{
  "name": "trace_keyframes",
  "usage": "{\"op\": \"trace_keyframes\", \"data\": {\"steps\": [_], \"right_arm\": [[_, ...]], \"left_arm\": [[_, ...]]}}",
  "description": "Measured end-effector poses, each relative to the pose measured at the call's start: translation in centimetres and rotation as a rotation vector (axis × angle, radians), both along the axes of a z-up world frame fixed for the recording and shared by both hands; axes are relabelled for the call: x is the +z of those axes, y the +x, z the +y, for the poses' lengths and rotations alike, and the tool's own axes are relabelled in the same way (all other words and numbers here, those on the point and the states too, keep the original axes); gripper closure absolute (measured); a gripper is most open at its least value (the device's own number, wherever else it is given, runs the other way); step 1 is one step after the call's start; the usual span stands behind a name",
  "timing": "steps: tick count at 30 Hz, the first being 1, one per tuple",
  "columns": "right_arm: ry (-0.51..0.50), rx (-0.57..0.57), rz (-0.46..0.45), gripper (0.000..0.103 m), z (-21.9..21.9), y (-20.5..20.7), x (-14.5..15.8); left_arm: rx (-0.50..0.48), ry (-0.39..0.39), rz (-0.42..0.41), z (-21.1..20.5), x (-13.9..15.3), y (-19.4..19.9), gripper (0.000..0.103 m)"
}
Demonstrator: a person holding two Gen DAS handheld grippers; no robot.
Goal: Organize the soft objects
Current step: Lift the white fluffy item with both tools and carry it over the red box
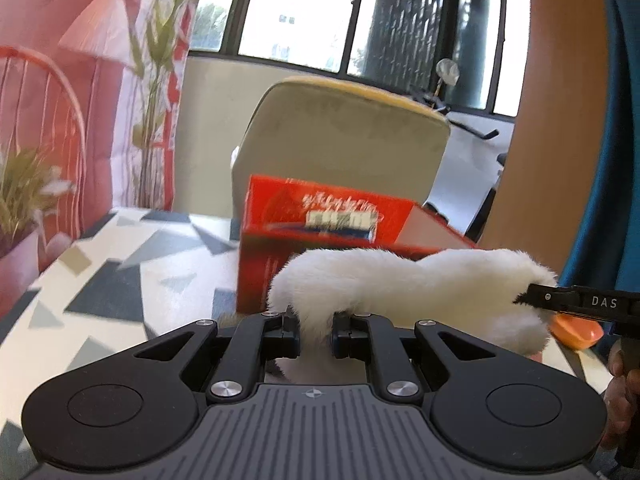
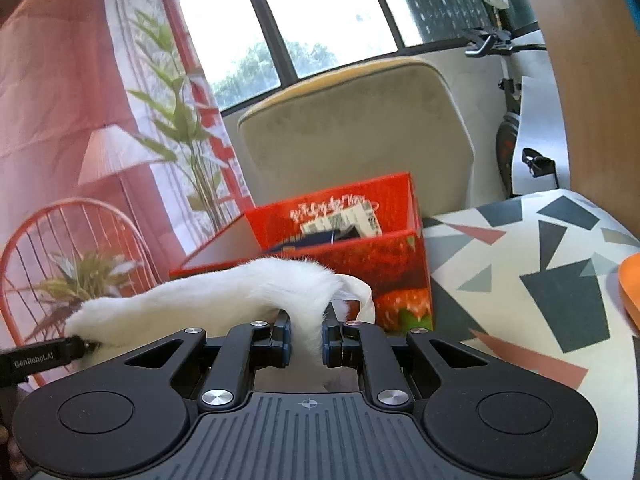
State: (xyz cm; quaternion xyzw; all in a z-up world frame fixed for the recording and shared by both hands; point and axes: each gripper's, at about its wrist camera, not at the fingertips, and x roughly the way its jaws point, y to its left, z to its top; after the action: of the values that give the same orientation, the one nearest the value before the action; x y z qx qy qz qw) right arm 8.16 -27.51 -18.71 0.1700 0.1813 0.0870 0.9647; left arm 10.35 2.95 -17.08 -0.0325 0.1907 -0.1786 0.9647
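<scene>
White fur fills your left wrist view: the fluffy white item (image 1: pixel 400 284) stretches between both claws, raised above the patterned table (image 1: pixel 120 264) in front of the red box (image 1: pixel 320 220). Your left claw (image 1: pixel 316 332) is clamped on one end of it, and your right claw (image 1: pixel 532 300) reaches in from the right edge, biting the other end. An orange object (image 1: pixel 576 332) lies on the table just below.

From your right wrist view, your right claw (image 2: pixel 306 340) is pinched on the fur (image 2: pixel 224 292) beside its white tag (image 2: pixel 360 292). Your left claw (image 2: pixel 86 345) grips the far end at left. Behind the open box (image 2: pixel 360 248) stands a beige chair (image 2: pixel 352 136).
</scene>
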Motion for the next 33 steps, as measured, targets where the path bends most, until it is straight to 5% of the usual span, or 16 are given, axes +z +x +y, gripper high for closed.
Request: {"op": "trace_keyframes", "data": {"steps": [5, 17, 21, 33], "right_arm": [[0.038, -0.015, -0.047, 0.09, -1.0, -0.1, 1.9], [0.023, -0.005, -0.049, 0.09, -1.0, 0.9, 2.9], [0.027, 0.006, -0.075, 0.09, -1.2, 1.4, 4.1], [0.031, 0.035, -0.167, 0.09, -4.0, 9.1, 10.6]], "left_arm": [[-0.017, -0.016, -0.053, -0.6, 2.2, 0.3, 0.089], [-0.04, -0.02, 0.004, -0.5, 3.4, 1.6, 0.089], [-0.056, -0.013, -0.035, -0.7, 5.0, 2.1, 0.089], [-0.052, -0.045, -0.148, -3.0, 10.7, 8.9, 0.089]]}}
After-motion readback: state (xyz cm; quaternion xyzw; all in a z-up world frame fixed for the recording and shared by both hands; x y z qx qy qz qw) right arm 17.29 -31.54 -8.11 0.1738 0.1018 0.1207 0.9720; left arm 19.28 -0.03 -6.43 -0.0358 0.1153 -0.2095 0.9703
